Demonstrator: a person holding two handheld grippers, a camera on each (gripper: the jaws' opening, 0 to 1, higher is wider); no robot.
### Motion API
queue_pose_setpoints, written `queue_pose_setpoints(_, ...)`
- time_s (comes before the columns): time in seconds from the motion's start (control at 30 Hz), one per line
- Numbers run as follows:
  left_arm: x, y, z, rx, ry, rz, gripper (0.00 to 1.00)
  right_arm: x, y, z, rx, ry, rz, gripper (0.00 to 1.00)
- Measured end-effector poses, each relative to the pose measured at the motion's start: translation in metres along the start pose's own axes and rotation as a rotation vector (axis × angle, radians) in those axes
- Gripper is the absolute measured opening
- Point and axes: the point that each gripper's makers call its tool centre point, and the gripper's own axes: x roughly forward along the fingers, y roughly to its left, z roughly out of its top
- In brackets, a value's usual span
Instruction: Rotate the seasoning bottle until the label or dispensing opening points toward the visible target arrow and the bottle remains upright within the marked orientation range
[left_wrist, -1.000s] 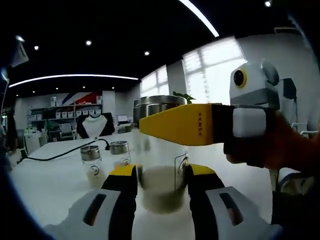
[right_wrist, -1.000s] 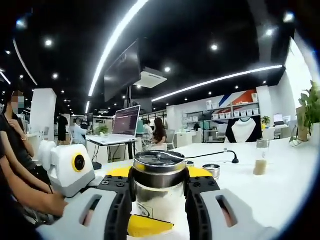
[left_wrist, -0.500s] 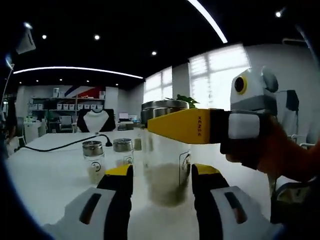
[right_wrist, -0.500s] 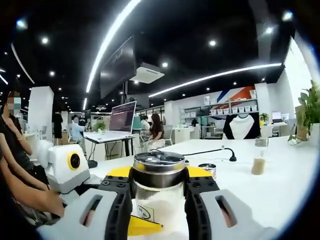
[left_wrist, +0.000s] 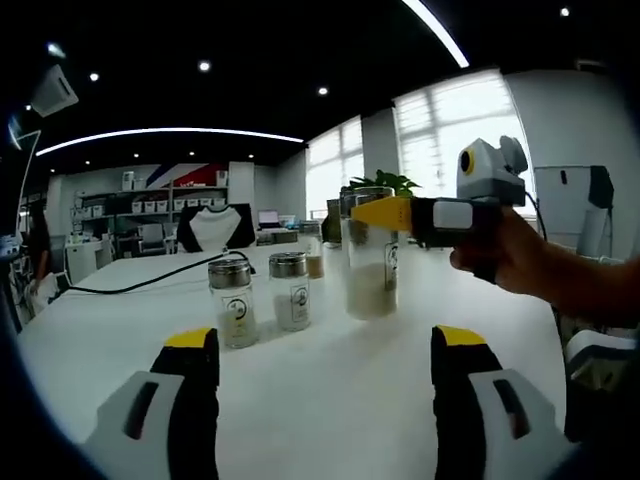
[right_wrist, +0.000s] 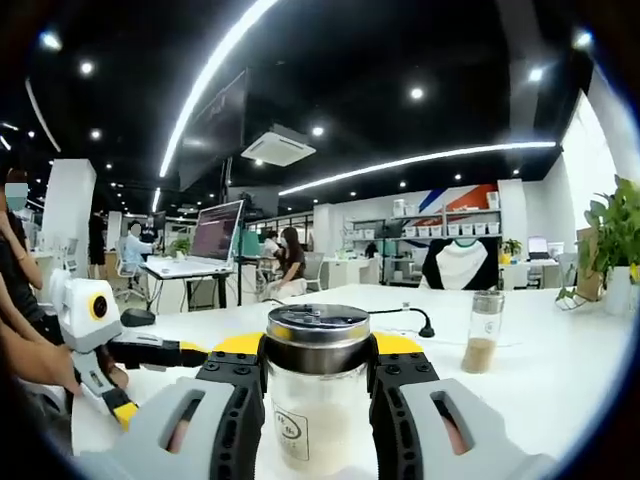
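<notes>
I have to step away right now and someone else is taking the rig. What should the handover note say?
Right tool: shut on the large seasoning bottle, just under its metal cap. The bottle stands upright on the white table, its label toward the right gripper view's camera.
Left tool: open, holding nothing, pulled back from the bottle.
Two small shaker jars stand nearby; another glass bottle stands farther across the table.
Done: bottle gripped and upright.
Left: no target arrow is visible, so find it and check the label's direction before releasing.

Bright ceiling strips (right_wrist: 215, 70) and window (left_wrist: 455, 130) glare; sharp centre, fisheye-warped edges.
</notes>
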Motion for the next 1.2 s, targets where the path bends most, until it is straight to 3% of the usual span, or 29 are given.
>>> queue_pose_setpoints(0.2, -0.003, 0.005, -0.002, -0.003, 0.016, 0.018, 1.0, 0.008, -0.026, -0.013, 0.049, 0.003, -0.009, 0.36)
queue_pose_setpoints(0.53, -0.006, 0.009, -0.007, 0.028, 0.036, 0.029, 1.0, 0.022, -0.046, -0.034, 0.007, 0.048, -0.029, 0.37)
queue_pose_setpoints(1.2, -0.007, 0.02, -0.007, 0.007, 0.029, 0.046, 1.0, 0.027, -0.062, -0.029, 0.009, 0.048, -0.012, 0.37)
